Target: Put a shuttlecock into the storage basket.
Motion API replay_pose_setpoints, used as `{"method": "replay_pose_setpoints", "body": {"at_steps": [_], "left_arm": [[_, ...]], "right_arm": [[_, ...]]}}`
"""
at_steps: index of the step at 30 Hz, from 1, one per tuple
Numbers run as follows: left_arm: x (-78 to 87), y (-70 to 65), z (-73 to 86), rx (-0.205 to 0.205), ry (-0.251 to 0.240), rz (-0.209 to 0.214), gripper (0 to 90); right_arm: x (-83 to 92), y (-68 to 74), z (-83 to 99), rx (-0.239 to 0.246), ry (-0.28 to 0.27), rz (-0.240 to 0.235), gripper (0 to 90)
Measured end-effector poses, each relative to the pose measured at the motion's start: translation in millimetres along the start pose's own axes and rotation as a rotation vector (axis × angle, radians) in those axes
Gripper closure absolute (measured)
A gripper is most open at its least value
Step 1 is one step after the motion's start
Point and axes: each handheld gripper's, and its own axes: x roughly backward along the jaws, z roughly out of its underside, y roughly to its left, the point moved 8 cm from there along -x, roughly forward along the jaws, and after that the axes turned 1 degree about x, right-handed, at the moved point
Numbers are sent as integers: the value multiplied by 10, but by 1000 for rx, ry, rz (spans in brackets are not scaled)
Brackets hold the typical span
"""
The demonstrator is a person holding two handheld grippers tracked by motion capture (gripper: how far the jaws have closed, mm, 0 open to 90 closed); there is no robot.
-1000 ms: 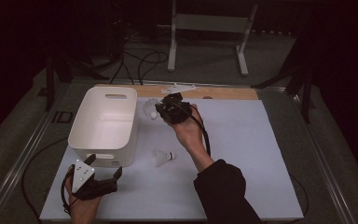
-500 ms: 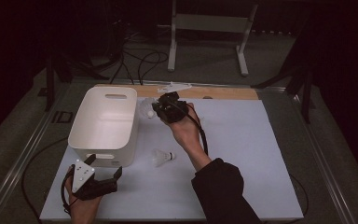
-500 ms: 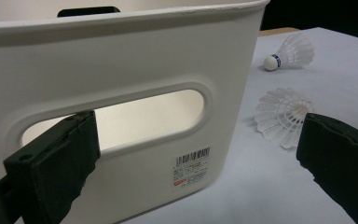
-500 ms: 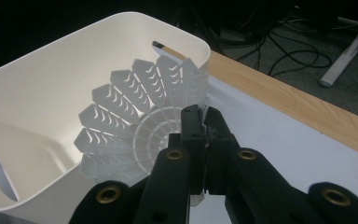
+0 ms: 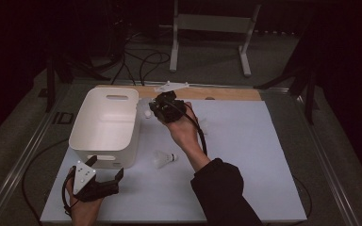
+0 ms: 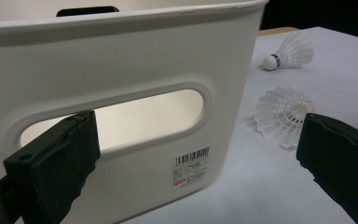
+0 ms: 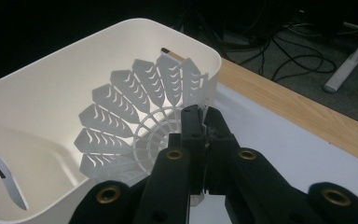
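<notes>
The right claw (image 7: pixel 200 135) is clamped on a shuttlecock's (image 7: pixel 135 126) skirt beside the bin's (image 5: pixel 104 123) far-right corner — released here, it could land outside the rim. The left claw (image 5: pixel 104 176) idles wide open, empty, by the desk's near-left corner.

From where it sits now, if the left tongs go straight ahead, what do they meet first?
Probably the white bin: its handle-slot wall sits right ahead of the open left tongs. The nearer shuttlecock lies off to one side; depth is uncertain.
</notes>
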Motion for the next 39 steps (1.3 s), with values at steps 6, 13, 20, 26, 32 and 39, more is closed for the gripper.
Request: {"method": "replay_pose_setpoints", "body": {"at_steps": [6, 13, 20, 26, 32, 39], "left_arm": [[1, 1, -2, 1, -2, 0, 0], [1, 1, -2, 1, -2, 0, 0], [1, 2, -2, 0, -1, -1, 0], [1, 2, -2, 0, -1, 0, 0], [2, 3, -2, -1, -1, 0, 0], [2, 4, -3, -1, -1, -1, 0]], "right_arm": [[-14, 39, -29, 1, -4, -10, 890], [-33, 77, -56, -3, -8, -20, 890], [-50, 117, -85, -2, -15, -24, 889], [-65, 178, -132, 6, -25, -34, 890], [-89, 258, -166, 12, -24, -44, 890], [-117, 342, -198, 29, -23, -52, 890]]}}
